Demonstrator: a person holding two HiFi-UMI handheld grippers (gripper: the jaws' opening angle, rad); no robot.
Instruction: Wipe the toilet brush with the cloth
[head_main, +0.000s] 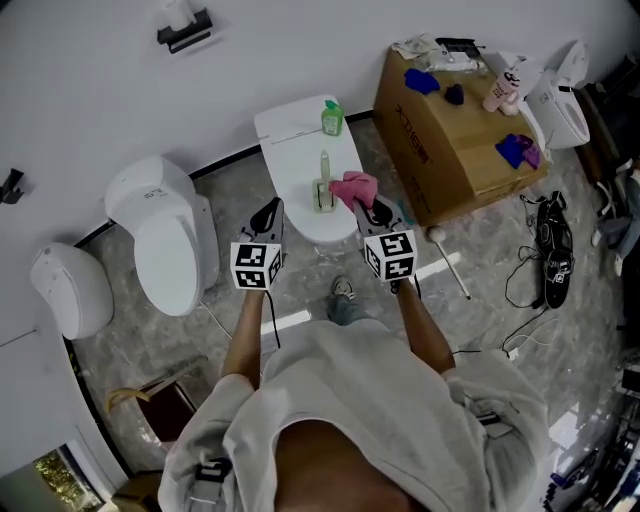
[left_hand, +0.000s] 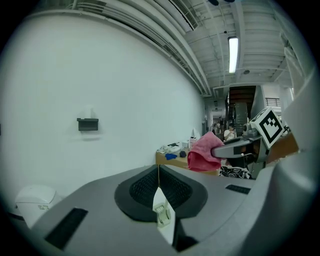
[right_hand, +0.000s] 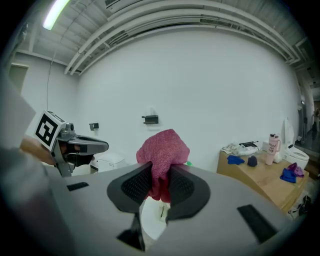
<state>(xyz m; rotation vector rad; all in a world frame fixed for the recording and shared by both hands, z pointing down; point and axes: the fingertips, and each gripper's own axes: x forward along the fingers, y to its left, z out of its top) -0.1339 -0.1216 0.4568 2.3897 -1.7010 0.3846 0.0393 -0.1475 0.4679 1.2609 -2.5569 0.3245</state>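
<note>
Okay: right gripper (right_hand: 159, 175) pinches the pink cloth (right_hand: 162, 147), left gripper (left_hand: 159, 172) is pressed together on nothing, and the toilet brush (head_main: 324, 183) stands just ahead between both tips, so I'd steady its handle left, then wrap and stroke downward.

we see a green bottle (head_main: 332, 118) standing on a white toilet (head_main: 290, 130), a second toilet (head_main: 165, 235) to its left, a cardboard box (head_main: 455, 140) carrying blue cloths (head_main: 421, 80), and black shoes (head_main: 555, 250) on the floor.
</note>
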